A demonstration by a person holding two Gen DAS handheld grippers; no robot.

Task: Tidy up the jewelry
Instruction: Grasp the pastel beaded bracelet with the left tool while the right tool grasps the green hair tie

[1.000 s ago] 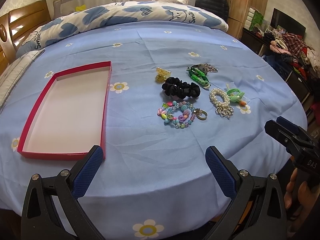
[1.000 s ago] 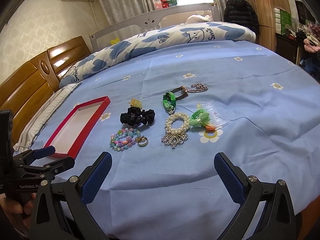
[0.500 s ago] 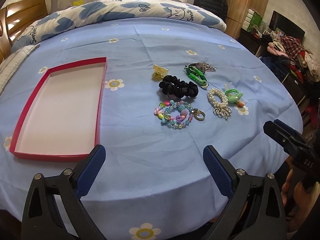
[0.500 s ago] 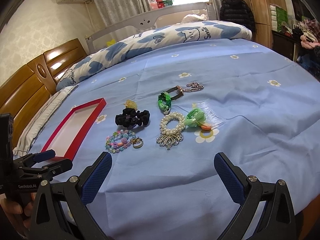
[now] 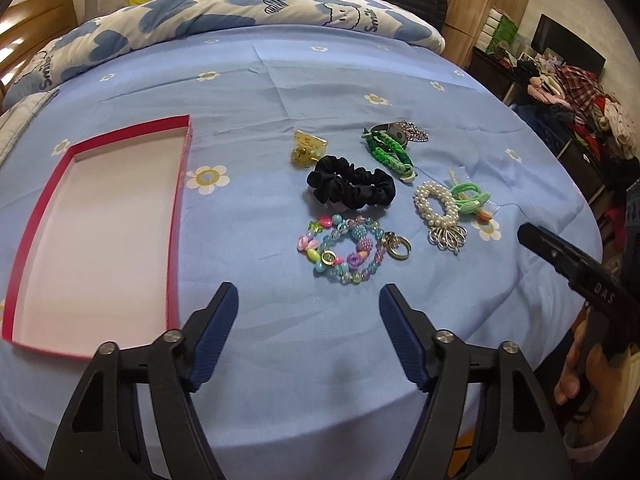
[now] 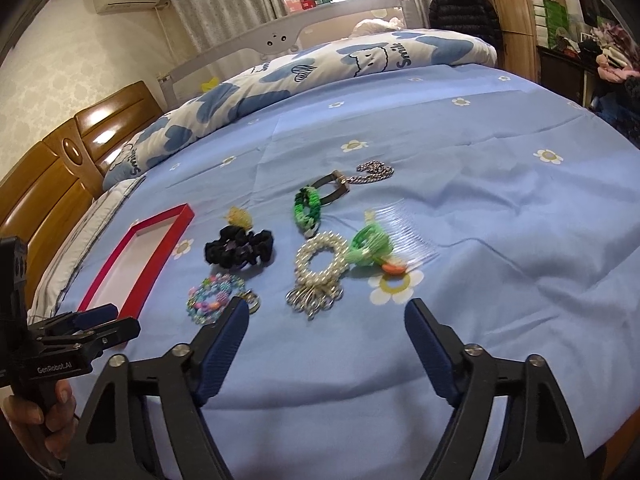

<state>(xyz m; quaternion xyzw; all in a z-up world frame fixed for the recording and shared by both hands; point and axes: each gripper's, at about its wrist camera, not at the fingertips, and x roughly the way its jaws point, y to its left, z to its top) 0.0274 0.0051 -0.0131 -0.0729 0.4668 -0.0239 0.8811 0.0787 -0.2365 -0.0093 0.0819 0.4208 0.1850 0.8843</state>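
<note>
Jewelry lies in a cluster on the blue bedsheet: a colourful bead bracelet (image 5: pixel 352 250) with a ring, a black scrunchie (image 5: pixel 351 185), a pearl bracelet (image 5: pixel 436 204), green hair ties (image 5: pixel 470 196), a green braided band (image 5: pixel 390 152), a gold clip (image 5: pixel 308 149) and a chain (image 6: pixel 374 169). An empty red tray (image 5: pixel 178 216) lies to the left. My left gripper (image 5: pixel 308 332) is open, just short of the bead bracelet. My right gripper (image 6: pixel 326 348) is open, just short of the pearl bracelet (image 6: pixel 320 260), with a clear comb (image 6: pixel 408 232) beyond.
A folded blue-and-white quilt (image 5: pixel 224 12) lies across the far end of the bed. A wooden headboard (image 6: pixel 52 168) stands at the left. A cluttered dresser (image 5: pixel 568 92) stands off the bed's right side. The bed edge runs just below both grippers.
Both grippers have moved forward toward the jewelry cluster and their jaws have narrowed somewhat. The jewelry and the tray have not moved.
</note>
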